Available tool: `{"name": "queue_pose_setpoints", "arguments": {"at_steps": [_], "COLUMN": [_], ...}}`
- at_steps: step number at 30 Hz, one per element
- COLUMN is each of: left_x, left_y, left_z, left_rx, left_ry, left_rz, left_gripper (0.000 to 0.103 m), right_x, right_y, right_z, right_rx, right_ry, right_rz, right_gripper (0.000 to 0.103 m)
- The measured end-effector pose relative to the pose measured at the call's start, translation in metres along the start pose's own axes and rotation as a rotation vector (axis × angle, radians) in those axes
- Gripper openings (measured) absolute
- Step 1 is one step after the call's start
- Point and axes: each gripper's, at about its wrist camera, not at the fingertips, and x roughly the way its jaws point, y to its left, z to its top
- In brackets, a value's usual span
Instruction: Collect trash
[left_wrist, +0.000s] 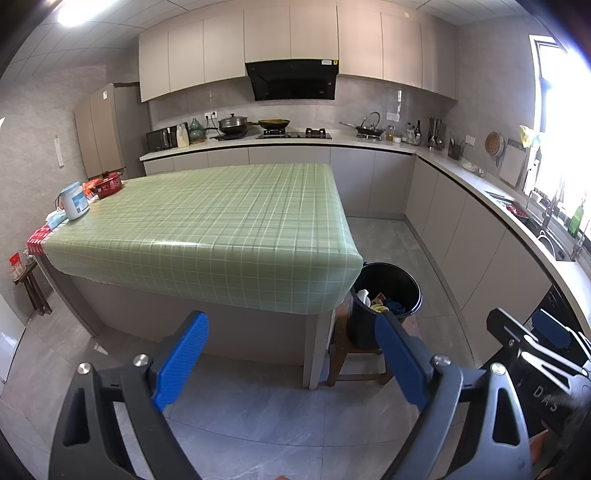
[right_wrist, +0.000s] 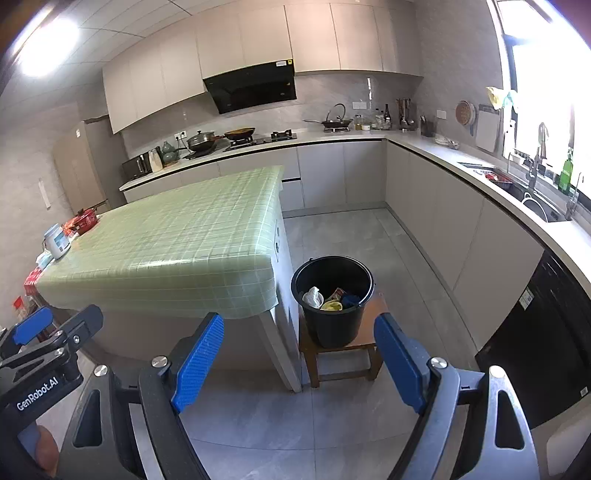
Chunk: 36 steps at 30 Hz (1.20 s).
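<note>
Beside the green surface (right_wrist: 177, 236), a trash-filled bucket (right_wrist: 332, 295) stands upright on a stool (right_wrist: 376, 306); both claws, left (left_wrist: 291, 350) and right (right_wrist: 299, 354), gape empty, the left marked "GenRobot.AI".

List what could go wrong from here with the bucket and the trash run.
1. The black bucket stands on a small wooden stool, close to its edge; a bump could tip it.
2. It already holds crumpled trash; a careless drop might bounce out.
3. The white jar and red pot sit near the table's far edge; either tool, both open, could knock them off.
</note>
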Motion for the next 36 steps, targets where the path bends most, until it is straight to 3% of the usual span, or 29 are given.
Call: {"name": "queue_pose_setpoints", "arguments": {"at_steps": [36], "left_x": [0.0020], "left_y": [0.0093], "left_z": [0.0013], "left_rx": [-0.002], "left_ry": [0.018], "left_rz": [-0.003], "left_gripper": [0.093], "right_x": [0.0021], "right_y": [0.0043], "right_z": [0.0013], "right_rx": [-0.008], "right_ry": [0.002], "right_rz": [0.013], "right_gripper": [0.085]}}
